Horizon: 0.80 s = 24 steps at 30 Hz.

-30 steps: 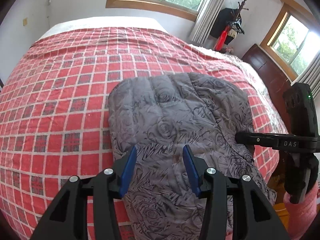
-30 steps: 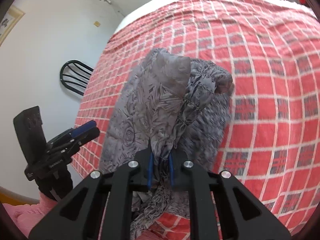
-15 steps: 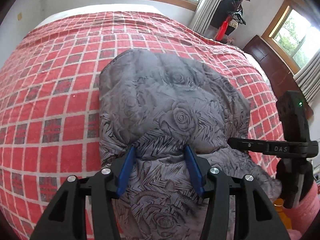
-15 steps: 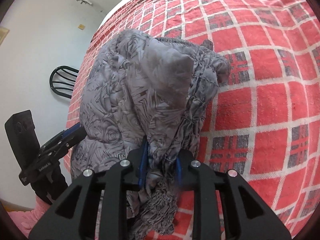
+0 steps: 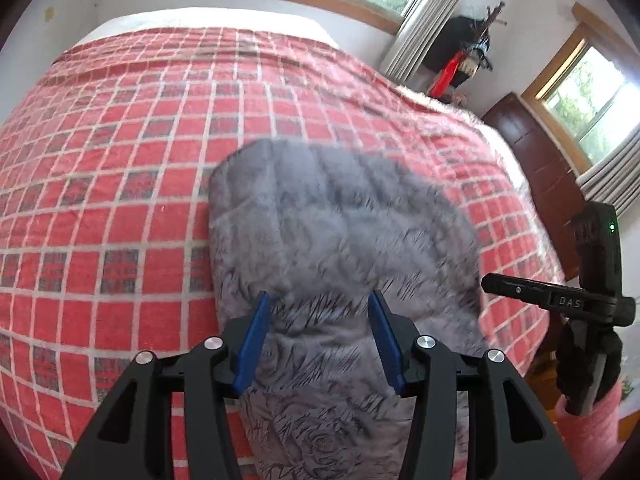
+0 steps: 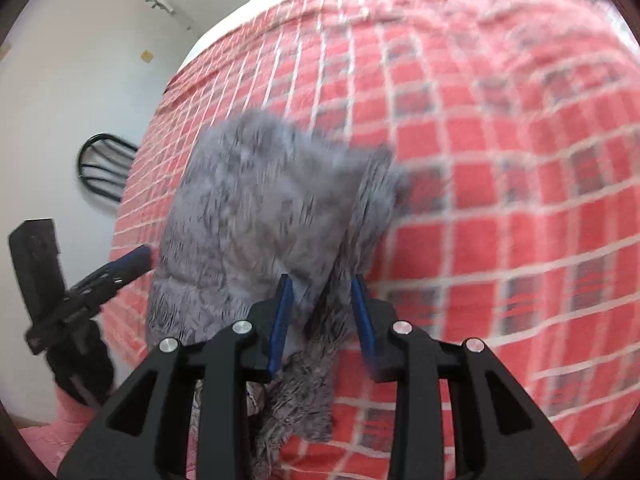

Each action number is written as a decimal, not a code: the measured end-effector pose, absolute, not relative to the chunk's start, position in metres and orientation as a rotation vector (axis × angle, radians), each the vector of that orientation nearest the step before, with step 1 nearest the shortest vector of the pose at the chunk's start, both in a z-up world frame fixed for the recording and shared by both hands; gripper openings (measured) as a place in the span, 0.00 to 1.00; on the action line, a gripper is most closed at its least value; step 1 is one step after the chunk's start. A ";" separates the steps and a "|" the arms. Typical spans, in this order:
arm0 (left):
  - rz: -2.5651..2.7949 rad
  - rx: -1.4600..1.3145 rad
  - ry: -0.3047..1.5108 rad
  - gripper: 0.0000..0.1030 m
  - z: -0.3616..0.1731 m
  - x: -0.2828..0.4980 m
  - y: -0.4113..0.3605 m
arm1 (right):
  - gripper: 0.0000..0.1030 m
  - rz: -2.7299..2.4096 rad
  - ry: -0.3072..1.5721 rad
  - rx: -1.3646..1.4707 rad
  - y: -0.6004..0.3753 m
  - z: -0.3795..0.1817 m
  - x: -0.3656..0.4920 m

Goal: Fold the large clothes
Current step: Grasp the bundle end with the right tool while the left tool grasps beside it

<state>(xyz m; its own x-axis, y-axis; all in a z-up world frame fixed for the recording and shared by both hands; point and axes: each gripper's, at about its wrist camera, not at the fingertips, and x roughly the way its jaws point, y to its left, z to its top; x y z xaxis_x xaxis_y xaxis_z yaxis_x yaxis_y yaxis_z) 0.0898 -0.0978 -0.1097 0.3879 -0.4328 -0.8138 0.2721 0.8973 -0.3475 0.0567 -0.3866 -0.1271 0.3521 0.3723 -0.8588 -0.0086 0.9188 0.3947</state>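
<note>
A grey padded garment with a dark rose print [image 5: 332, 236] lies in a folded heap on the red checked bedspread [image 5: 120, 152] near the bed's front edge. My left gripper [image 5: 318, 304] is open over its near end, with the fabric between the blue fingers. My right gripper [image 6: 322, 286] is open at the garment's right edge [image 6: 264, 208], and a fold of cloth hangs between its fingers. Each gripper shows in the other's view, the right at the far right [image 5: 560, 300], the left at the lower left [image 6: 120, 268]. Both views are blurred.
The bed fills most of both views. A dark wooden cabinet [image 5: 532, 148] and windows stand beyond the bed's right side. A coat stand with dark and red items [image 5: 460, 52] is in the corner. A black chair [image 6: 102, 168] stands by the white wall on the left.
My right gripper has opened and released the garment edge it held. Both grippers have drawn back from the garment. My left gripper has stayed open.
</note>
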 end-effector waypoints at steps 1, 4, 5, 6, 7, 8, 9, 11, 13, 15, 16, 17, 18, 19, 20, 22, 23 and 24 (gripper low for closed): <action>-0.462 -0.172 1.073 0.49 -0.105 0.093 -0.099 | 0.30 0.262 1.171 0.344 -0.386 -0.118 0.060; -0.479 -0.163 1.055 0.49 -0.098 0.105 -0.106 | 0.30 0.328 1.134 0.334 -0.373 -0.101 0.075; -0.479 -0.156 1.054 0.48 -0.099 0.111 -0.110 | 0.30 0.346 1.132 0.322 -0.364 -0.099 0.083; -0.479 -0.153 1.054 0.48 -0.099 0.114 -0.113 | 0.30 0.357 1.133 0.312 -0.359 -0.099 0.089; -0.486 -0.153 1.059 0.48 -0.101 0.120 -0.117 | 0.30 0.371 1.138 0.298 -0.351 -0.101 0.097; -0.496 -0.157 1.067 0.47 -0.103 0.126 -0.121 | 0.30 0.374 1.145 0.290 -0.348 -0.103 0.101; -0.502 -0.161 1.073 0.47 -0.105 0.129 -0.123 | 0.30 0.375 1.160 0.284 -0.340 -0.108 0.110; -0.534 -0.180 1.103 0.46 -0.110 0.141 -0.128 | 0.30 0.369 1.197 0.290 -0.334 -0.121 0.123; -0.566 -0.203 1.139 0.45 -0.118 0.152 -0.132 | 0.30 0.333 1.221 0.283 -0.336 -0.130 0.126; -0.592 -0.214 1.181 0.45 -0.128 0.162 -0.136 | 0.28 0.302 1.262 0.283 -0.340 -0.143 0.131; -0.592 -0.218 1.201 0.43 -0.134 0.167 -0.138 | 0.25 0.294 1.283 0.291 -0.341 -0.151 0.132; -0.596 -0.215 1.222 0.43 -0.140 0.171 -0.139 | 0.24 0.283 1.300 0.295 -0.344 -0.159 0.133; -0.601 -0.212 1.239 0.43 -0.145 0.174 -0.142 | 0.24 0.268 1.311 0.294 -0.346 -0.165 0.134; -0.608 -0.211 1.256 0.42 -0.151 0.177 -0.144 | 0.22 0.255 1.321 0.298 -0.349 -0.172 0.134; -0.611 -0.213 1.269 0.40 -0.156 0.179 -0.145 | 0.22 0.252 1.324 0.308 -0.351 -0.178 0.133; -0.621 -0.222 1.288 0.39 -0.165 0.185 -0.145 | 0.21 0.253 1.320 0.329 -0.354 -0.188 0.133; -0.620 -0.228 1.293 0.38 -0.168 0.187 -0.144 | 0.21 0.251 1.319 0.340 -0.354 -0.191 0.133; -0.619 -0.238 1.300 0.36 -0.172 0.190 -0.144 | 0.21 0.250 1.320 0.364 -0.357 -0.196 0.133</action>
<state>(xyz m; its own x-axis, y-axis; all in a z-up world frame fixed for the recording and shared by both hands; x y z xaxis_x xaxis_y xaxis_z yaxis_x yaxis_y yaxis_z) 0.1896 -0.1436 -0.1717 0.1348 -0.5506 -0.8238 0.2923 0.8165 -0.4979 0.1334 -0.3567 -0.1956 0.2342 0.3804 -0.8947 0.0271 0.9174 0.3971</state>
